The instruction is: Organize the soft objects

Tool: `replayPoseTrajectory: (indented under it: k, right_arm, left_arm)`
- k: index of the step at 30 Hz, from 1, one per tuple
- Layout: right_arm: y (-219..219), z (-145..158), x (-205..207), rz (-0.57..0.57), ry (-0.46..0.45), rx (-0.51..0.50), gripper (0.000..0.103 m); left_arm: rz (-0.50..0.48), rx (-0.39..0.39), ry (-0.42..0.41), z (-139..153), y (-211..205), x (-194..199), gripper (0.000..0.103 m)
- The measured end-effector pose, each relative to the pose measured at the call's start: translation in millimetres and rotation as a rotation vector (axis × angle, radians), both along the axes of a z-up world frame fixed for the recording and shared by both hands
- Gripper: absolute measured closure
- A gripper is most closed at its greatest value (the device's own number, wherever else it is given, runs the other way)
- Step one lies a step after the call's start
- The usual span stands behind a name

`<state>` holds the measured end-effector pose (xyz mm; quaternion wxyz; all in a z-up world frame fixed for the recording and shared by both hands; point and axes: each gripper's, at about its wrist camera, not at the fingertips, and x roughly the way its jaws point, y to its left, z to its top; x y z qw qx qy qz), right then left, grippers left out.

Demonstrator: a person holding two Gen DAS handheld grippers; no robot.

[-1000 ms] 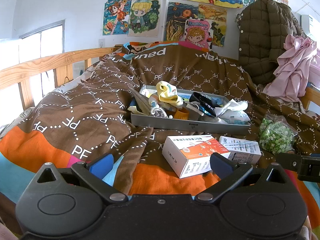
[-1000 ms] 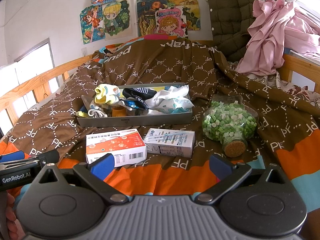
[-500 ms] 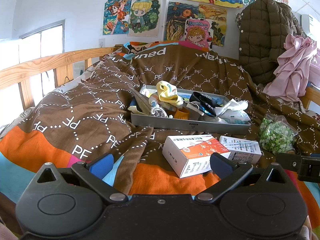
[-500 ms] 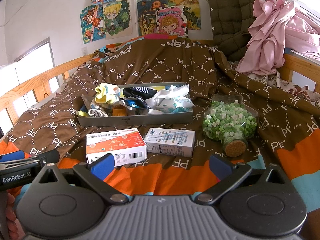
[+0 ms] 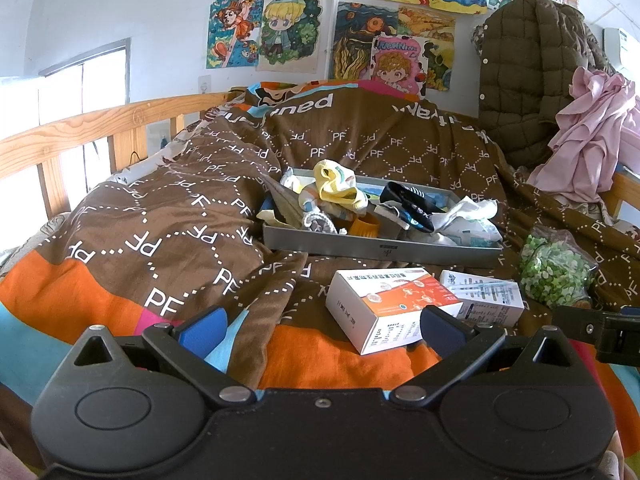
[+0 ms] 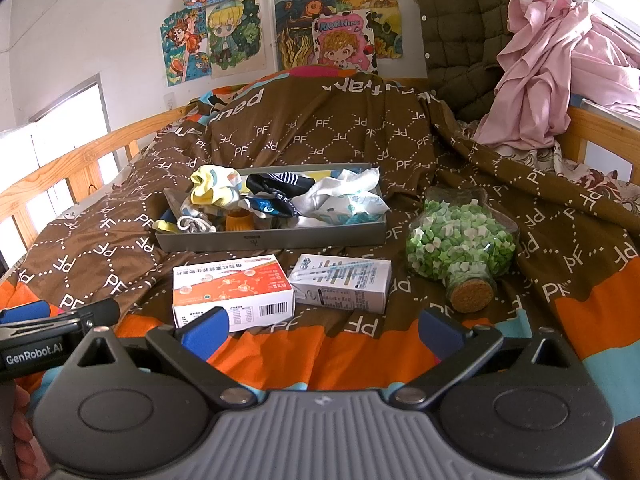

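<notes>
Both your left tool [image 5: 320, 326] and right tool [image 6: 320, 328] hang wide and empty low over the bed [image 6: 400, 140], while the soft things, a yellow sock [image 6: 212, 190], a dark striped sock [image 6: 276, 184] and a white cloth [image 6: 340, 196], lie heaped in the grey tray [image 6: 272, 238] beyond the two boxes [image 6: 232, 288]. That heap could be things already gathered or things awaiting sorting. Whichever you reach for, come in over the boxes, pinch one piece at its highest fold, and lift slowly so the tangle lets go.

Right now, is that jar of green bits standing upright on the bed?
No, the jar lies on its side, cork pointing toward the camera.
</notes>
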<state>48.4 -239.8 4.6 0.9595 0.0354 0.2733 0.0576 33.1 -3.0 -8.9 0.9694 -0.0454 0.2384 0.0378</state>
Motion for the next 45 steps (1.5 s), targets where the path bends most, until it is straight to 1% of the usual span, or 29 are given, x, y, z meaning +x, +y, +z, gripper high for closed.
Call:
replayPoseTrajectory:
  k: [42, 45]
  right_arm:
    - [0.4, 0.9, 0.2, 0.000, 0.002, 0.000, 0.000]
    - [0.4, 1.0, 0.3, 0.000, 0.003, -0.001, 0.000]
  left_arm:
    - [0.001, 0.001, 0.002, 2.6, -2.3, 2.1, 0.001]
    - [0.005, 0.000, 0.001, -0.4, 0.2, 0.0, 0.001]
